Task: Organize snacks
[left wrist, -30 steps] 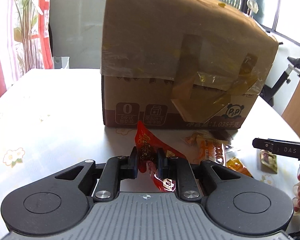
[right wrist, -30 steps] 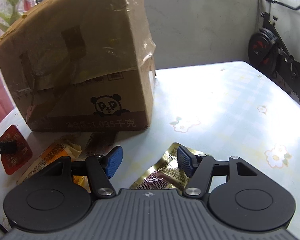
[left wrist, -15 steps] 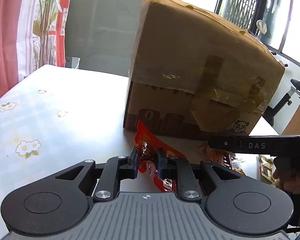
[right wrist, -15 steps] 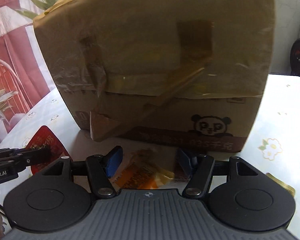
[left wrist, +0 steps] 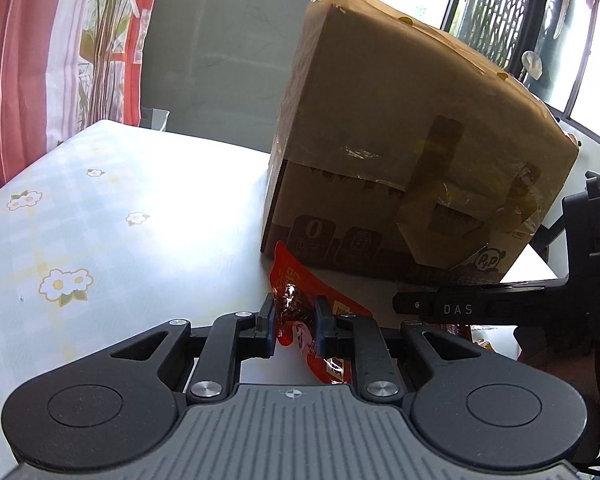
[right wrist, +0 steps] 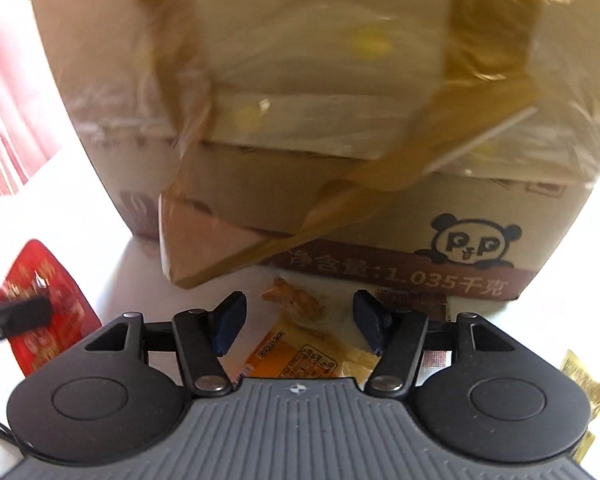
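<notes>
My left gripper (left wrist: pixel 295 322) is shut on a red snack packet (left wrist: pixel 300 292) and holds it above the table, just in front of the taped cardboard box (left wrist: pixel 412 160). The red packet also shows at the left of the right wrist view (right wrist: pixel 48 304). My right gripper (right wrist: pixel 300 320) is open over an orange snack packet (right wrist: pixel 296 352) that lies on the table in front of the box (right wrist: pixel 300 120). The right gripper also shows from the side in the left wrist view (left wrist: pixel 480 308).
A gold packet (right wrist: pixel 584 380) lies on the table at the right. More packets lie under the right gripper (left wrist: pixel 476 336). The floral tablecloth (left wrist: pixel 100 220) stretches to the left. A red curtain (left wrist: pixel 40 48) hangs behind.
My right gripper has swung left from the gold packet to over the orange packet, closer to the box. My left gripper has shifted left, still holding the red packet.
</notes>
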The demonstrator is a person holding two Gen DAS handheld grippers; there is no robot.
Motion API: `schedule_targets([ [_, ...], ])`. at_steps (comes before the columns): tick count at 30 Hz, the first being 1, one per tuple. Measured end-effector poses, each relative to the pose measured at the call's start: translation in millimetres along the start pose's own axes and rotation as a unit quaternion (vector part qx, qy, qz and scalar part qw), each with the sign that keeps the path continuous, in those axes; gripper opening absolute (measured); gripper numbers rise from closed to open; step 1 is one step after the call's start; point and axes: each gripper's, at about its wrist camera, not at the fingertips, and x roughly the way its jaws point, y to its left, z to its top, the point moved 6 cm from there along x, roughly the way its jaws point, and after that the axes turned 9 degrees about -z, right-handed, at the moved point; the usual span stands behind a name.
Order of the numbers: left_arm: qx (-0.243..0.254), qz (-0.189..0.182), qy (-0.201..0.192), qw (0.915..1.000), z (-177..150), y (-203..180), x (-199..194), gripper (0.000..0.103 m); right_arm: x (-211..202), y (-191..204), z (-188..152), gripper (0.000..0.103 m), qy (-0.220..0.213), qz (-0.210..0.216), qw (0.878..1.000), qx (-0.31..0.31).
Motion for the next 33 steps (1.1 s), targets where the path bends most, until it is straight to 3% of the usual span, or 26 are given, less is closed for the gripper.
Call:
schedule_targets([
  [7, 0.001, 0.002, 0.002, 1.0, 0, -1, 3, 0.019, -9, 7, -5, 0.042, 0.012, 0.05, 0.999, 0.005],
  [12, -0.003, 0.007, 0.004, 1.0, 0, 1, 4, 0.019, -16, 28, -10, 0.042, 0.019, 0.091, 0.995, -0.045],
  [17, -0.005, 0.01, 0.007, 0.9999, -1, 1, 5, 0.019, -16, 44, -7, 0.045, -0.013, 0.061, 0.991, -0.121],
  [24, -0.006, 0.011, 0.01, 0.9999, -1, 1, 5, 0.019, -14, 63, -7, 0.057, -0.05, 0.053, 0.974, -0.215],
  [27, -0.007, 0.014, 0.011, 0.9998, -1, 0, 6, 0.019, -12, 67, -8, 0.057, -0.055, 0.055, 0.97, -0.229],
  [33, -0.008, 0.016, 0.011, 0.9998, -1, -1, 6, 0.019, -13, 69, -11, 0.056, -0.043, 0.083, 0.974, -0.204],
])
